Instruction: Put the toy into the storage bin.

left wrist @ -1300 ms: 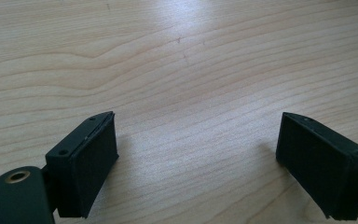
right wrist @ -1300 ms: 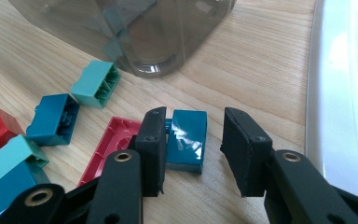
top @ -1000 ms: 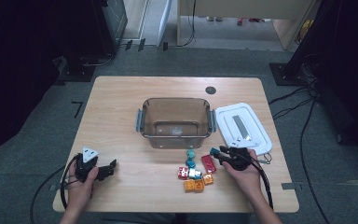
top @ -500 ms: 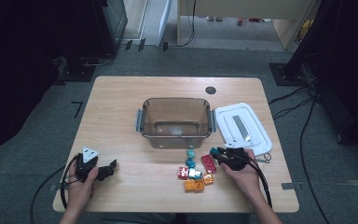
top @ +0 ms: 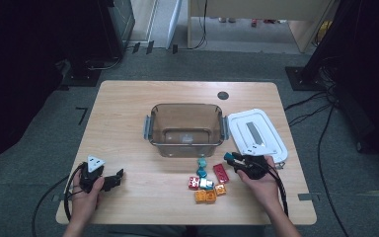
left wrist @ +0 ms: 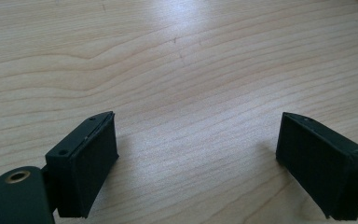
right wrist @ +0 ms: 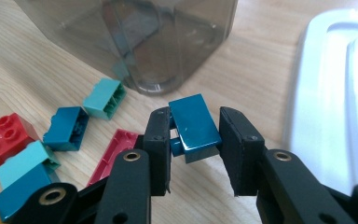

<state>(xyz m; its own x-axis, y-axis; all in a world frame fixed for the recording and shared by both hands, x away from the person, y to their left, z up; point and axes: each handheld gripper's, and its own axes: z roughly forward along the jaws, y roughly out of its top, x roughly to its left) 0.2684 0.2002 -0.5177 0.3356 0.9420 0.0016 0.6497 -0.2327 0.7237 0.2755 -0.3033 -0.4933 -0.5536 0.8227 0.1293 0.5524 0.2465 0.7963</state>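
My right gripper [right wrist: 195, 122] is shut on a dark blue brick [right wrist: 193, 126], which is held tilted just above the wood; its jaws have just been closing on it. In the high view this gripper [top: 232, 158] sits right of a cluster of loose bricks [top: 205, 180], in front of the clear brown container [top: 150, 126]. A teal brick [right wrist: 105, 98], another dark blue brick [right wrist: 66, 128], a red brick [right wrist: 2, 137] and a flat red piece [right wrist: 114, 149] lie to its left. My left gripper [top: 116, 177] rests open on bare wood [left wrist: 186, 70] at the front left.
A white lid [top: 256, 131] lies flat to the right of the container, close behind my right hand. The container wall [right wrist: 144, 37] stands just beyond the held brick. Orange bricks [top: 205, 196] lie nearest the table's front edge. Cables trail from both grippers.
The right hand has shifted only slightly beside the brick cluster. The left hand and the loose bricks have stayed put.
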